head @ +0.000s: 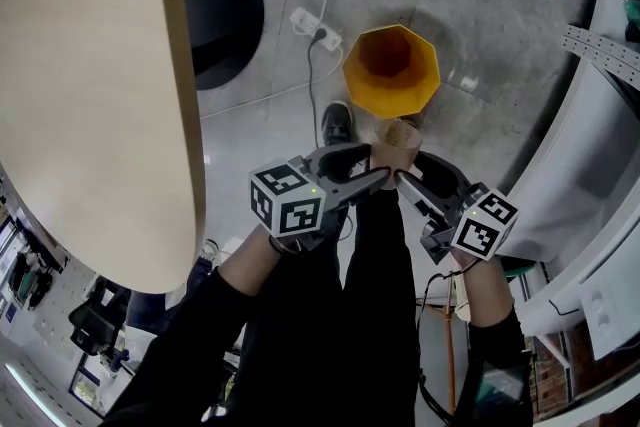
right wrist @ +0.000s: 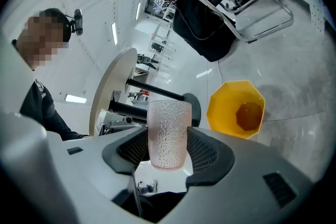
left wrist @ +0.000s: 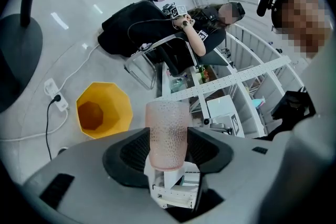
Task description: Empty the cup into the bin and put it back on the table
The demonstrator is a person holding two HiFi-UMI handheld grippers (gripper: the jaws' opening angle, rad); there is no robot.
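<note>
Now | cup: pinkish, translucent, dimpled all over | seemingly empty

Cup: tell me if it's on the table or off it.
Off the table: both the left gripper and right gripper clamp the cup above the floor, near the yellow bin.

Pink dimpled plastic cup clamped between left gripper and right gripper, one at each side, yellow octagonal plastic bin on the floor just beyond, round pale wooden table at left, white power strip laid between bin and black round table base
</note>
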